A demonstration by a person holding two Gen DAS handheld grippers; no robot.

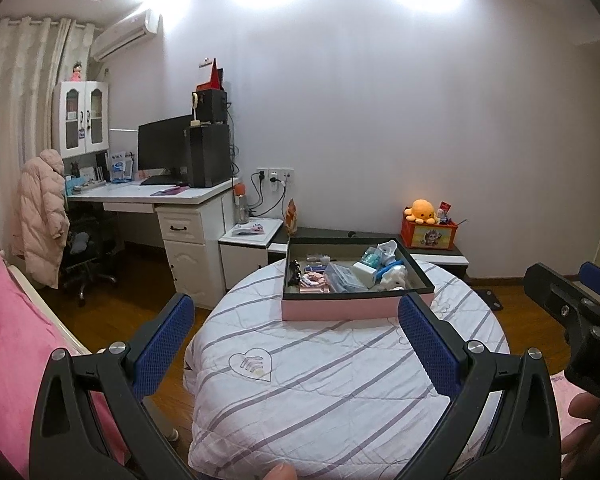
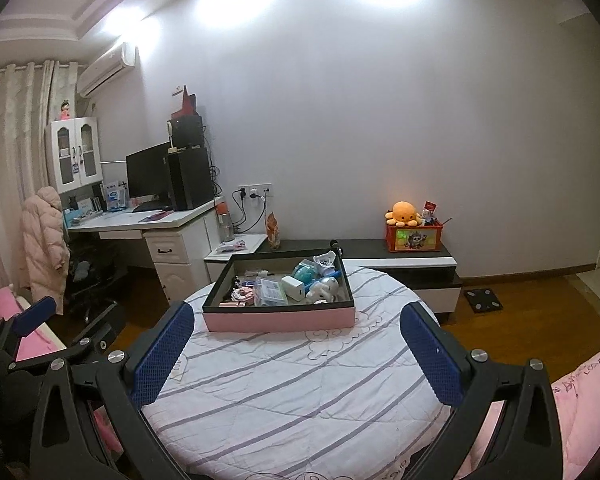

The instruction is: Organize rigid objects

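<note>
A pink box with a dark rim point(image 1: 340, 307) point(image 2: 280, 317) stands on the far part of a round table covered by a white striped quilt point(image 1: 320, 380) point(image 2: 300, 380). It holds several small items: a white block point(image 2: 293, 287), a clear plastic case point(image 2: 271, 291), a white toy point(image 2: 322, 288) and a teal item point(image 2: 304, 273). My left gripper point(image 1: 298, 342) is open and empty, well short of the box. My right gripper point(image 2: 298, 346) is open and empty, also short of the box. The right gripper shows at the right edge of the left wrist view point(image 1: 572, 300).
A white desk point(image 1: 148, 196) with a monitor and black speakers stands at back left, with a chair and pink coat point(image 1: 42, 216). A low dark cabinet point(image 2: 400, 252) carries an orange box with a plush octopus point(image 2: 404, 212). Pink bedding point(image 1: 16, 360) lies at left.
</note>
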